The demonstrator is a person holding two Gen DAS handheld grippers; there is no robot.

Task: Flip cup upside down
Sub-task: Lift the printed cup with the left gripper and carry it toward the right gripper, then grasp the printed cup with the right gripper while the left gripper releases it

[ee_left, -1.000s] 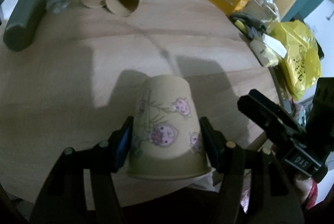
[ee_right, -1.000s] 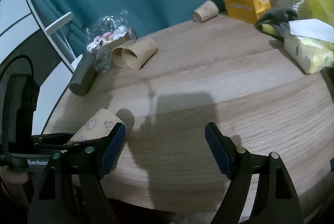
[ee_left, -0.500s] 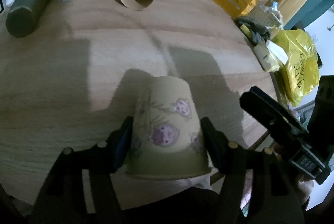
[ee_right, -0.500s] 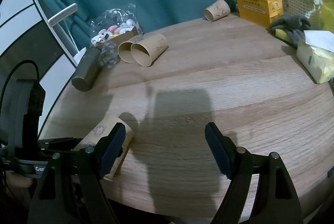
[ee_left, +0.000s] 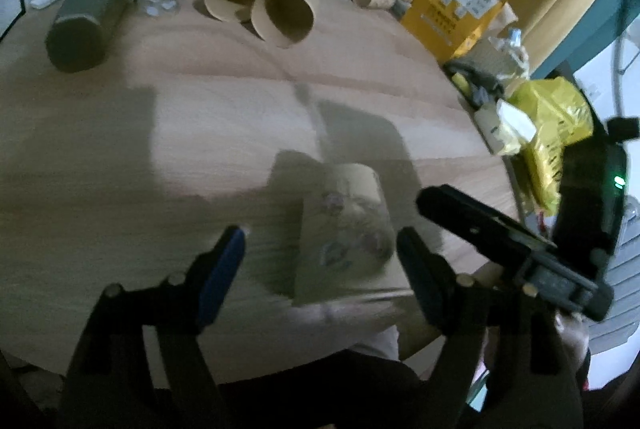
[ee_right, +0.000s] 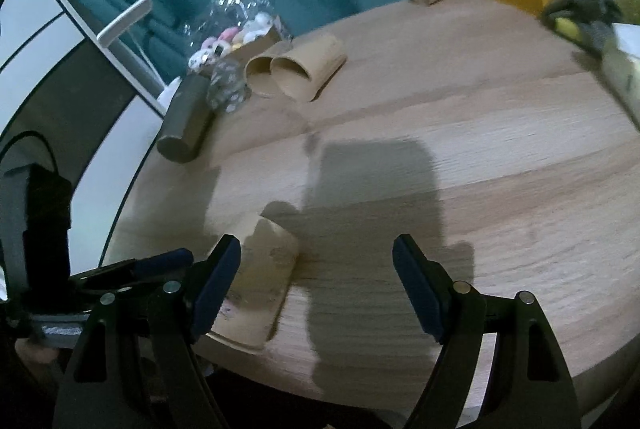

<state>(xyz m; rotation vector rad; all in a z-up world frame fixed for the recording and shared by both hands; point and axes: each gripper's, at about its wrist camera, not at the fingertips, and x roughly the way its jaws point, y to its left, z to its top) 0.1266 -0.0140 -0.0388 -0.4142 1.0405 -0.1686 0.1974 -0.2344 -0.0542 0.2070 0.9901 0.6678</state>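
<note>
While the cup (ee_left: pixel 344 229) stands inverted, left claw (ee_left: pixel 320 261) gapes wide — touching nothing.

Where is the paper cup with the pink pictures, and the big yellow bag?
Beige paper cup with pink pictures (ee_left: pixel 346 229), left wrist view, on its printed side wall.
Tall yellow paper bag (ee_left: pixel 456 9), left wrist view, on its printed front.

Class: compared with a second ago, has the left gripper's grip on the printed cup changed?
Yes. The left gripper has opened; its fingers now stand clear of the printed cup on the table.
</note>
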